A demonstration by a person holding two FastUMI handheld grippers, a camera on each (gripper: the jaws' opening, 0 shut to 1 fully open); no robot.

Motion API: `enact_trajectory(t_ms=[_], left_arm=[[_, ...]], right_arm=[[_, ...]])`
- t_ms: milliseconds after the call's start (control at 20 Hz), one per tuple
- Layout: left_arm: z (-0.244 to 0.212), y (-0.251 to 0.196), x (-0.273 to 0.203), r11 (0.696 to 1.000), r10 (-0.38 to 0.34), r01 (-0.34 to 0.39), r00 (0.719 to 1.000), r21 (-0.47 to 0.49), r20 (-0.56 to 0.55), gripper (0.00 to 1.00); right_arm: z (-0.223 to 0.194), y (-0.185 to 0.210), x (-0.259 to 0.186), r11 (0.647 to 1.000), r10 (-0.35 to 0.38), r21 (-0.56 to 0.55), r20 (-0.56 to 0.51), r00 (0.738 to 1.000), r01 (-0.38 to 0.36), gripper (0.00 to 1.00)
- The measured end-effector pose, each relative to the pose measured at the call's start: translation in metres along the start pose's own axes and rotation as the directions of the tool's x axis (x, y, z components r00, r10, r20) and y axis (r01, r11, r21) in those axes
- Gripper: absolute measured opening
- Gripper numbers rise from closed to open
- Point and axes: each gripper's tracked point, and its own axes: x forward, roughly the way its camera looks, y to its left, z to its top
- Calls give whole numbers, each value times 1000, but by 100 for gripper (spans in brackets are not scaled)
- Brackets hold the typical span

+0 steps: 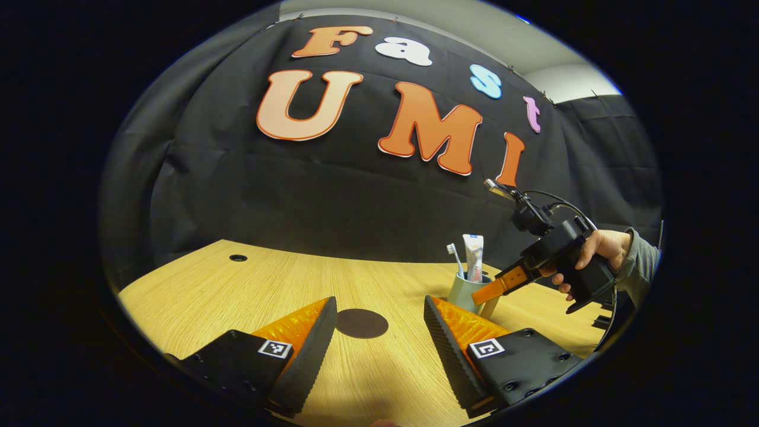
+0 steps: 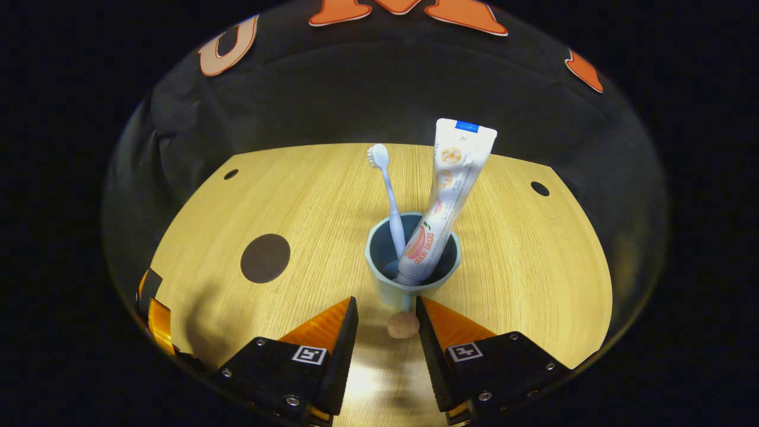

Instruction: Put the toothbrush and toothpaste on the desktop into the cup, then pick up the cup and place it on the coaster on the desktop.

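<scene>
A grey-blue cup (image 2: pixel 379 261) stands upright on the wooden desktop (image 2: pixel 533 267), holding a white toothbrush (image 2: pixel 388 190) and a white toothpaste tube (image 2: pixel 453 178), both leaning inside it. My right gripper (image 2: pixel 385 303) is open just in front of the cup with nothing between its fingers. The dark round coaster (image 2: pixel 265 258) lies to the cup's left. In the left gripper view the coaster (image 1: pixel 362 323) lies just beyond my open, empty left gripper (image 1: pixel 379 302). The cup (image 1: pixel 461 292) stands to the right there, and a hand (image 1: pixel 599 249) holds the right gripper (image 1: pixel 483 299) against its near side.
Cable holes sit in the desktop at the back left (image 2: pixel 230 174) and back right (image 2: pixel 539 188). A small brown spot (image 2: pixel 403 325) lies on the wood between my right fingers. The left gripper's orange finger (image 2: pixel 155 317) shows at the far left edge.
</scene>
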Motion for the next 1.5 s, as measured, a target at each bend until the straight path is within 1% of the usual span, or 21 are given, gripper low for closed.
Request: enact_trajectory(t_ms=[100,150,200,250,300,350,450,500,550,600,700,850,950,1050,1150,1200,1300,1400,1500], left_arm=[[-4,8,2,1000,7,-7,1000,-26,-7,93],[-7,11,2,999,8,-9,1000,-36,-12,93],[-8,12,0,999,9,-10,1000,-45,-15,93],[-8,13,-1,999,10,-11,1000,-49,-16,93],[-8,15,-2,999,11,-11,1000,-52,-15,94],[-8,18,-3,999,12,-13,1000,-53,-14,94],[-10,23,-8,998,23,-24,1000,-51,-12,97],[-8,26,-7,998,29,-29,1000,-53,-12,97],[-7,29,-9,998,34,-35,999,-58,-12,96],[-9,31,-9,997,36,-37,999,-64,-14,96],[-12,35,-10,996,46,-47,999,-73,-23,96],[-12,34,-10,994,47,-49,999,-102,-27,96],[-11,35,-11,991,48,-51,998,-122,-29,96],[-11,37,-12,991,55,-58,998,-121,-27,96],[-12,38,-14,992,64,-66,998,-110,-26,96],[-12,38,-14,992,66,-69,997,-109,-26,97],[-12,37,-16,991,65,-68,997,-118,-31,97],[-14,37,-17,990,67,-72,997,-124,-37,97],[-15,39,-17,989,75,-79,996,-124,-41,97]], right_arm=[[-5,0,6,999,-27,-46,-41,999,25,60],[-9,-2,6,997,-39,-68,-72,997,34,68],[-12,-3,7,996,-54,-79,-96,994,47,60],[-16,-5,8,995,-67,-83,-123,990,57,60],[-20,-5,10,995,-76,-81,-148,986,64,51],[-23,-7,11,995,-81,-70,-165,983,70,60],[-24,-7,15,996,-89,-33,-176,980,85,57],[-24,-6,17,996,-85,-12,-173,981,84,50],[-22,-5,15,997,-76,8,-170,982,78,46],[-23,-4,16,997,-61,33,-168,984,68,32],[-25,-4,16,997,-50,54,-160,986,59,26],[-23,-4,15,997,-47,48,-134,990,53,24],[-19,-6,14,999,-46,23,-115,992,49,24],[-11,-2,12,999,-52,3,-74,996,52,24],[-5,3,10,1000,-30,-6,-44,999,30,23],[-5,2,10,999,-33,-23,-42,999,32,22],[-5,0,9,996,-52,-74,-34,998,50,21],[-5,3,8,995,-46,-84,-32,998,44,21],[-7,5,10,996,-31,-85,-37,999,28,18]])
